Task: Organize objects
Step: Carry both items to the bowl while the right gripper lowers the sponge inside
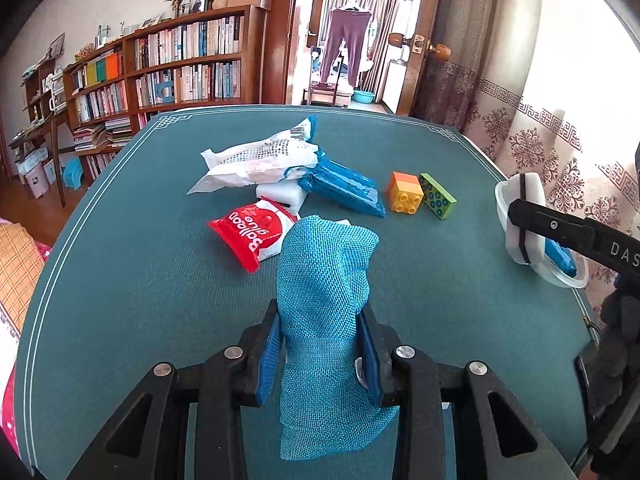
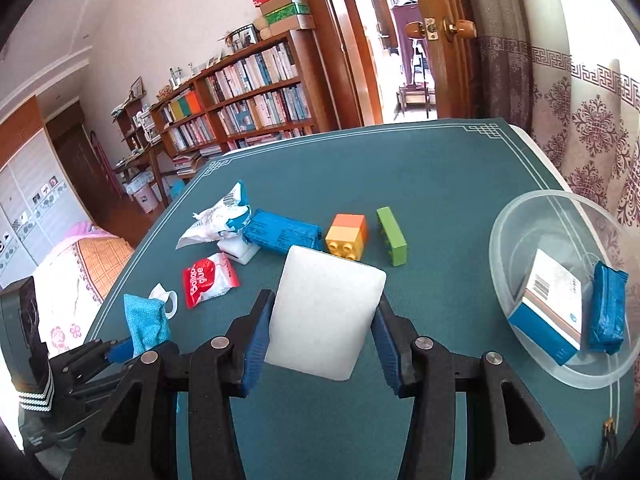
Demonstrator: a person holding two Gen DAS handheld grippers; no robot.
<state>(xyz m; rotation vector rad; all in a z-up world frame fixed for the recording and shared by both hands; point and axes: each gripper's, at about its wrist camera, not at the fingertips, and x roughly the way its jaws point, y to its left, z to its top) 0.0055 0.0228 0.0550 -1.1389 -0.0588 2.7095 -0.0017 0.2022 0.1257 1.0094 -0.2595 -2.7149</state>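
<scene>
A flat white foam sponge point(image 2: 326, 316), clamped in the right gripper point(image 2: 322, 334), is best lowered squarely into the clear plastic bowl point(image 2: 516, 224), while a teal mesh cloth point(image 1: 326, 300) is pinched by the left gripper point(image 1: 320, 354).

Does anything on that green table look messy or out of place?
Mostly the far heap: a crumpled white wrapper lies askew across a blue packet and a white block, unsorted. A small white scrap lies loose beside the red balloon-glue packet. Nothing looks spilled or broken.
</scene>
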